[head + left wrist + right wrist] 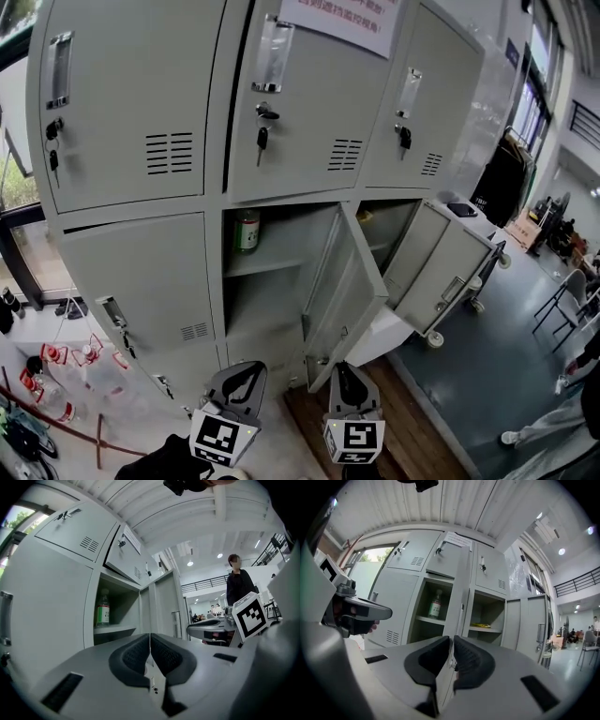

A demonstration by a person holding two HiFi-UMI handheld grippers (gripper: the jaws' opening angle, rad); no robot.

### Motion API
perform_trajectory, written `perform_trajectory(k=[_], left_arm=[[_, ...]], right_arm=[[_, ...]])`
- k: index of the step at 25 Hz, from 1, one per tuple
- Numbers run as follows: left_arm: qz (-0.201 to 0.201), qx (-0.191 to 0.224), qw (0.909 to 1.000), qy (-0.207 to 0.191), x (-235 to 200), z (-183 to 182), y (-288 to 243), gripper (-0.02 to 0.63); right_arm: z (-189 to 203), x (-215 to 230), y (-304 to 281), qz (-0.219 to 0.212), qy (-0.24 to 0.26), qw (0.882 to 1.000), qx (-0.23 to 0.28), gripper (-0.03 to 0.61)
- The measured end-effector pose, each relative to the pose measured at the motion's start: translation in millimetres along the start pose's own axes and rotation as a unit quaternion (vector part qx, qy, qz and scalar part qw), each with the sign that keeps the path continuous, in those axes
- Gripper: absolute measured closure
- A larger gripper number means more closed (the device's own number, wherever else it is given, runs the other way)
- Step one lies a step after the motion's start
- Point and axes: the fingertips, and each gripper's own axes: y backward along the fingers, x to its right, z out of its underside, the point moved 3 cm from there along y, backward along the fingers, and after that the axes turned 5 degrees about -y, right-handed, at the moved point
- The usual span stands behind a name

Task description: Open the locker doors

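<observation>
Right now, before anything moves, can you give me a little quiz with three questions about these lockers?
1. True or false: a bottle stands on a shelf inside the open middle locker.
2. How many of the top doors are open? A) none B) one C) all three
3. Fill in: the edge of the middle door sits between the jaws of the ___ gripper.

Key:
1. True.
2. A: all three are closed, with keys in their locks.
3. Right: the right gripper is closed on that door's edge. The left gripper has its jaws together on nothing.
</observation>
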Motion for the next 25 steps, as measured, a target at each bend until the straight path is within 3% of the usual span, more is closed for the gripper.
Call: perform_trajectory(k=[7,11,18,25], left_arm=[[0.004,0.006,0.9999,-0.008,25,-6,-19,0.588],[0.004,-0.020,0.9998,0.005,37,-10,-26,0.588],[-0.009,-0.006,0.9999,-0.007,50,-10,-42,0.588],[-0.014,-0.034,0.9993,-0.006,58,-8,-53,0.588]], right_arm=[[5,41,5,0.017,-0.001,1.000,-0.006,0.538],[8,61,5,0.020,-0.004,1.000,-0.006,0.544],[11,95,1,0.032,-0.004,0.999,-0.007,0.563],[15,127,-8,0.043,-0.011,0.999,-0.008,0.563]])
